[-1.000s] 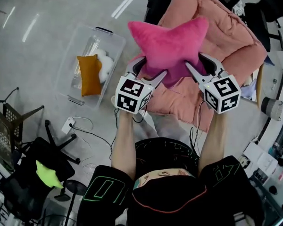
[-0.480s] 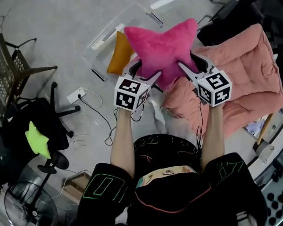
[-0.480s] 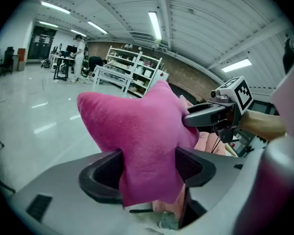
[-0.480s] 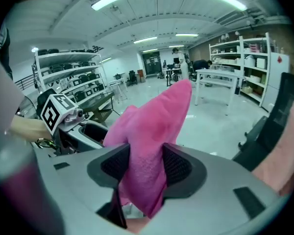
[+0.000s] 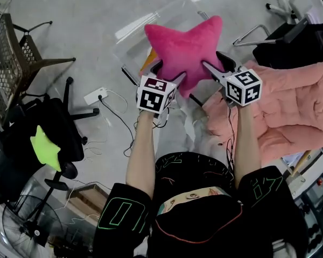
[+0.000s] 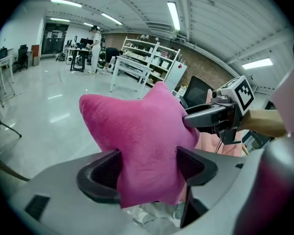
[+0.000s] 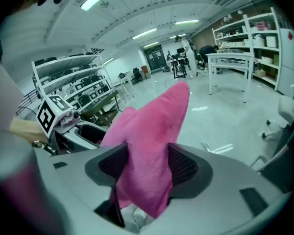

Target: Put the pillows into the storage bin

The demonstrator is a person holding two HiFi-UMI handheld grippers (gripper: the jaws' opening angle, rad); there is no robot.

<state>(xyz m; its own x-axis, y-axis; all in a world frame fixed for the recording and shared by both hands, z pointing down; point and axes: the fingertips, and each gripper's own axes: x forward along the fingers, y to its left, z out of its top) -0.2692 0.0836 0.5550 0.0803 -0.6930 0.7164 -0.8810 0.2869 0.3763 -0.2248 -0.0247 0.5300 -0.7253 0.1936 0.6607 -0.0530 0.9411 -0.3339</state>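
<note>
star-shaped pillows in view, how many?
2. Pink plush star pillow: gripped by left gripper and right gripper, jaws of both just opening further, over the clear plastic bin. Lime-green star pillow: on the black office chair, left. More may hide behind the pink one.

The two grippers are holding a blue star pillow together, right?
Not blue: the star pillow is pink, as the head view shows. The left gripper and the right gripper do hold it together; the right one's jaws have just been opening, with the pillow between them.
</note>
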